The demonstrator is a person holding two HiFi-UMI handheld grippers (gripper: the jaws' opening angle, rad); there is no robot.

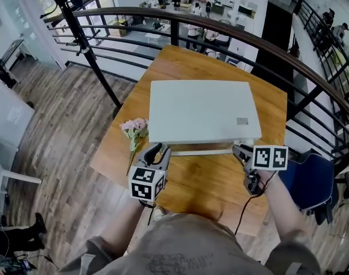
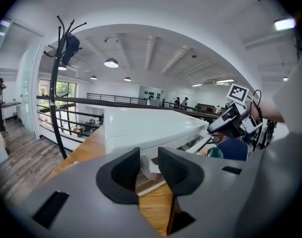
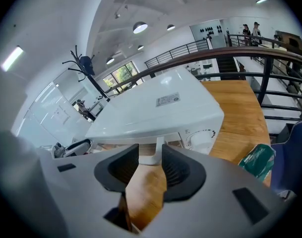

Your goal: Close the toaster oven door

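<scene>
Two tools I run, both spread: left tool [image 1: 161, 149], right tool [image 1: 238, 150], flanking the toaster oven handle [image 1: 200, 152]

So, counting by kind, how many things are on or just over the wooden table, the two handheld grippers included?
Toaster oven: 1
Bunch of pink flowers: 1
Grippers: 2 (left gripper, right gripper)
Total: 4

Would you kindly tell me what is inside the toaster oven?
Nothing inside can be made out. In the head view the oven's white top covers the cavity, and only the door handle sticks out in front. The gripper views catch the front edge but no contents.
</scene>
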